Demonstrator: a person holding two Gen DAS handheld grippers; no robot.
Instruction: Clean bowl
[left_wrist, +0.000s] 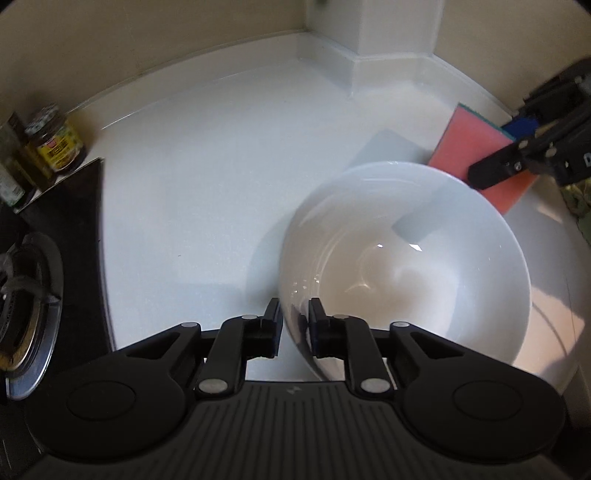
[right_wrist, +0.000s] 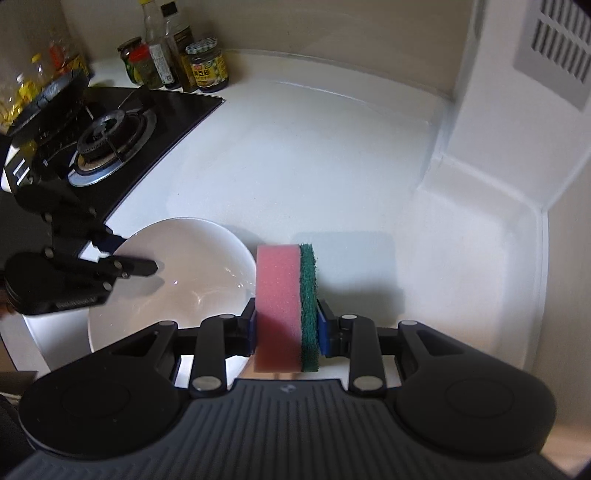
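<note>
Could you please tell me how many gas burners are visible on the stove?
1: a single burner on the black stove, left of the bowl. Others may be hidden behind the left gripper.

white bowl (left_wrist: 406, 258), pink-and-green sponge (right_wrist: 286, 306), white counter (right_wrist: 314, 166), black stove (right_wrist: 122, 122)

**Item count, both wrist views**

Bowl (left_wrist: 406, 266): one, white. Sponge (right_wrist: 286, 306): one, pink with a green scouring layer. Hand-held grippers: two, the left hand-held gripper (left_wrist: 293, 325) and the right hand-held gripper (right_wrist: 286, 325). Gas burner (right_wrist: 110, 144): one visible, at 10 o'clock in the right wrist view. Jars and bottles (right_wrist: 173, 51) at 11 o'clock on the tabletop (right_wrist: 295, 166): at least five; blur farther left prevents an exact count.
</note>
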